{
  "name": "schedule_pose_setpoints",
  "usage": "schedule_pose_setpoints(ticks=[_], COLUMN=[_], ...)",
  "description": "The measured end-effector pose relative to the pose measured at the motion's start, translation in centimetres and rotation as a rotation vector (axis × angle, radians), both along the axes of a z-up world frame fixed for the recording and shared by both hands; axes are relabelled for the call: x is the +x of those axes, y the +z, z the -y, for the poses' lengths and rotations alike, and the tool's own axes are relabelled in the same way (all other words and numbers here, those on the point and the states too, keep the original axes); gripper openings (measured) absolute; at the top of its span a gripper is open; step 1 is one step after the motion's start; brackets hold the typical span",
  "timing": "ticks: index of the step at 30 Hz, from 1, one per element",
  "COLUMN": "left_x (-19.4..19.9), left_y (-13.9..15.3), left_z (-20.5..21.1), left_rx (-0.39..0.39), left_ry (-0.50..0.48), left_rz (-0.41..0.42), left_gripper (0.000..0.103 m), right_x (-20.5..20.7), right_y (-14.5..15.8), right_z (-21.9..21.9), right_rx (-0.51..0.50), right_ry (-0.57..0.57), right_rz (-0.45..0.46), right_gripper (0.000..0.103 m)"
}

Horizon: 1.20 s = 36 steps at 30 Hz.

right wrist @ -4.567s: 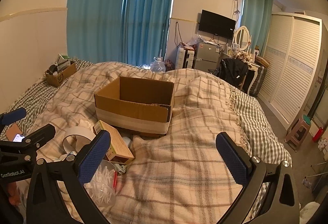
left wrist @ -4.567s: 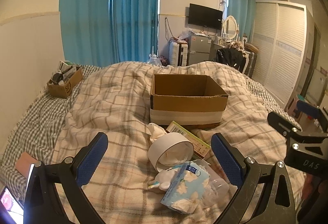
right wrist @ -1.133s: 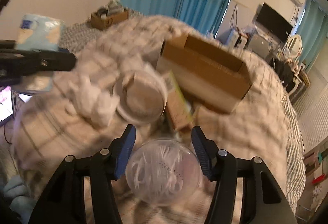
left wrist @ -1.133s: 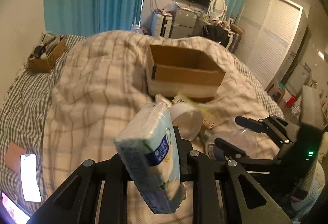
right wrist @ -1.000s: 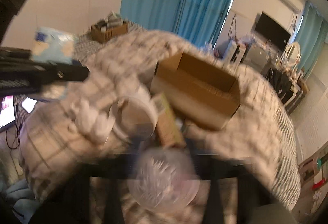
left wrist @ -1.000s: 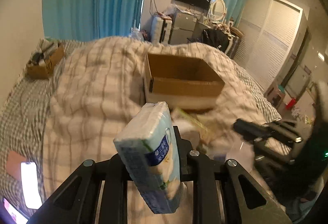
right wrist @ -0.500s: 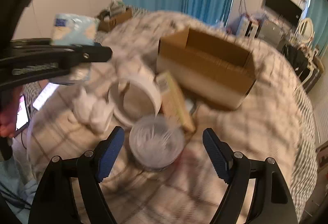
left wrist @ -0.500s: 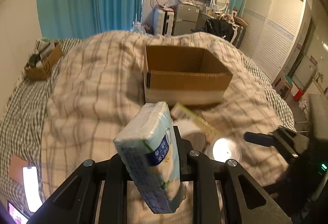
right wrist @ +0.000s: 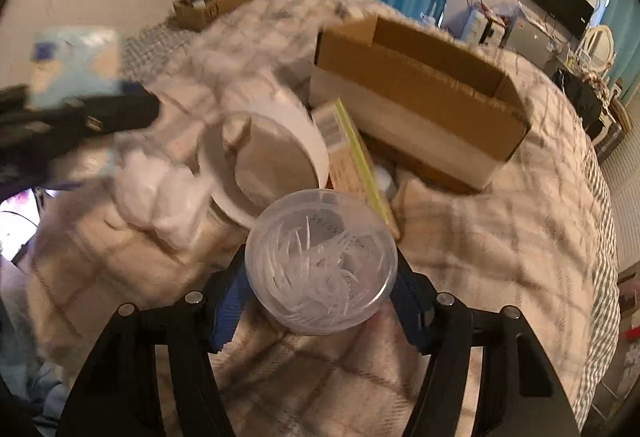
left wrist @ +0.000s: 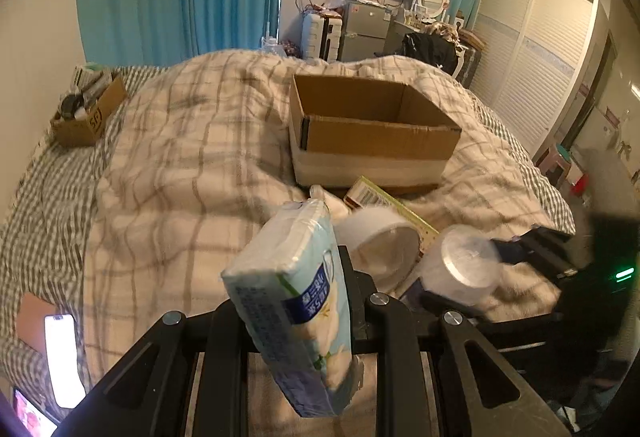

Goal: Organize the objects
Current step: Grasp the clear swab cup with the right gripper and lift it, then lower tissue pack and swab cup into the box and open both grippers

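Currently held, item one: tissue pack (left wrist: 298, 301), clamped on edge in our left hand-held gripper (left wrist: 296, 321), lower centre of the left wrist view, lifted clear of the bed (left wrist: 168, 189).

Item two: clear round tub (right wrist: 321, 262) of small white plastic pieces, squeezed between the blue pads of our right hand-held gripper (right wrist: 322, 291), lower centre of the right wrist view; whether it is lifted off the blanket we cannot tell.

Destination, as we judge it: open cardboard box (left wrist: 370, 127), upper centre of the left wrist view, apparently empty where we can see in.

Loose stock just below the box: white tape roll (right wrist: 266, 157), yellow-edged flat carton (right wrist: 346, 157), white crumpled wad (right wrist: 162, 189).

Handling notes:
- We carry each item over the near wall of the box before releasing, one hand at a time, so the hand-held grippers do not cross.
- The tub is smooth and round; we keep it level and lower it inside rather than drop it.
- The tissue pack is soft; we lay it flat along one wall.
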State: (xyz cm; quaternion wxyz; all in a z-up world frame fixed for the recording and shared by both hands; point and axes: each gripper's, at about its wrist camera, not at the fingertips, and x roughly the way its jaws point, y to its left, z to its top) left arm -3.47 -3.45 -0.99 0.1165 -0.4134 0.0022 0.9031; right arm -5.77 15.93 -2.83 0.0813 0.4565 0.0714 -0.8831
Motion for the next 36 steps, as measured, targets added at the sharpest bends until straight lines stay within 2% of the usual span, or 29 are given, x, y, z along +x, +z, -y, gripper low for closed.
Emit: schedule_pose_setpoints(ticks=[4,6,10,15,19,23,28,33,34,36], left_x=[-2.4,-4.4,-9.3,-16.0,-21.4,-25.8,-27.8,-27.7,-27.5,-26.6], left_y=[2.4,3.8,6.4,8.2,7.0,3.1,-1.3,-2.4,-2.3,-1.5], left_z=[-0.9,-1.4,-2.6,-5.1,-7.4,-9.7,-11.0,-11.5,-11.7,-12.0], left_rx=[0.005,0.039,0.063,0.056,0.019,-0.015,-0.03,-0.062,-0.067,-0.088], left_ry=[-0.021,-0.036,-0.047,-0.062,-0.078,-0.096,-0.12,-0.138,-0.139,-0.136], left_rz=[-0.033,-0.055,-0.092,-0.112,-0.091,-0.021,0.058,0.045,0.042,0.024], left_gripper=[0.021,0.021,0.021,0.021,0.021,0.021,0.021,0.024,0.029,0.052], right_x=[-0.8,-1.9,-5.1,-10.7,-15.7,-20.2,-22.9,-23.2,-23.1,-22.7], right_y=[5.1,8.1,12.2,14.8,14.0,11.1,6.7,5.1,5.1,6.0], right_z=[-1.3,-2.6,-5.0,-8.5,-11.2,-13.3,-14.9,-16.5,-16.6,-16.7], right_rx=[0.01,0.028,0.035,0.047,0.046,0.03,0.003,-0.071,-0.082,-0.09], right_ry=[0.005,-0.008,-0.045,-0.105,-0.147,-0.173,-0.172,-0.204,-0.204,-0.21], right_rz=[-0.109,-0.174,-0.249,-0.292,-0.271,-0.218,-0.144,-0.117,-0.117,-0.135], right_gripper=[0.064,0.064,0.064,0.064,0.064,0.064,0.064,0.065,0.065,0.072])
